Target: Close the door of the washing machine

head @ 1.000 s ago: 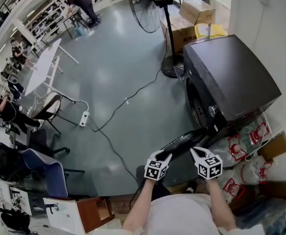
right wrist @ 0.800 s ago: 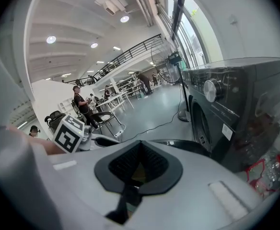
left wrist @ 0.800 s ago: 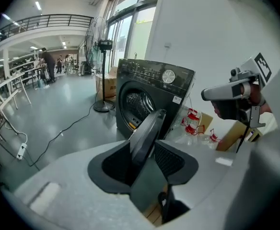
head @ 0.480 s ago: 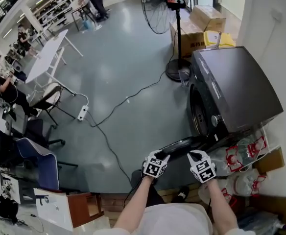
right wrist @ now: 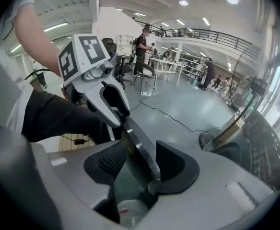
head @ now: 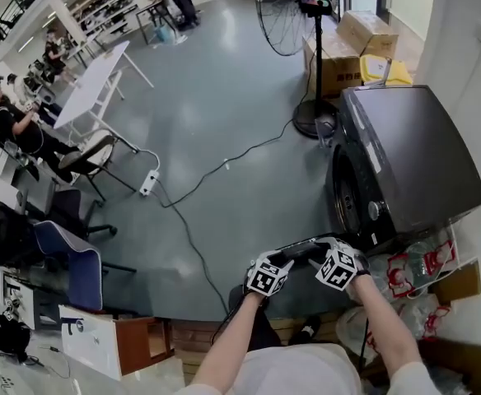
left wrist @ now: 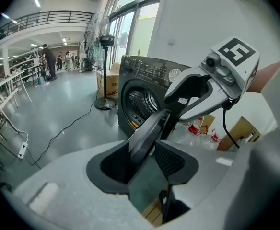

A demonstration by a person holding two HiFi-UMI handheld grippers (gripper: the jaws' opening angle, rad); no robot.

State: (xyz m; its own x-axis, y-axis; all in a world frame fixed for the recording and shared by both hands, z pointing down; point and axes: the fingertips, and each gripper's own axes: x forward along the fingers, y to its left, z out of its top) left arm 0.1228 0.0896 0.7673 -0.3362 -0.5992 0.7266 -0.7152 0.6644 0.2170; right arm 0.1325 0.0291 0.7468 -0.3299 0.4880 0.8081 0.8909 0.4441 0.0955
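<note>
The dark grey washing machine (head: pixel 413 155) stands at the right with its drum opening (head: pixel 345 200) bare. Its round door (head: pixel 302 243) hangs swung out toward me. Both grippers sit at the door's near edge. My left gripper (head: pixel 288 257) has the rim (left wrist: pixel 147 133) between its pads, resting against the left pad, with a gap at the right one. Facing it, my right gripper (head: pixel 319 252) straddles the same edge (right wrist: pixel 140 147); its jaws are opening and floor shows beside the rim. In the left gripper view the right gripper (left wrist: pixel 190 99) reaches in from the right.
A standing fan (head: pixel 310 23) and cardboard boxes (head: pixel 347 48) are behind the machine. A cable and power strip (head: pixel 150 183) cross the floor. Plastic bags (head: pixel 413 270) lie by the machine's near side. Chairs (head: pixel 67 262), a white table (head: pixel 100 85) and people fill the left.
Both grippers rose from just below the door to its near edge. The right one rolled over and came in toward the left one, and now straddles the rim.
</note>
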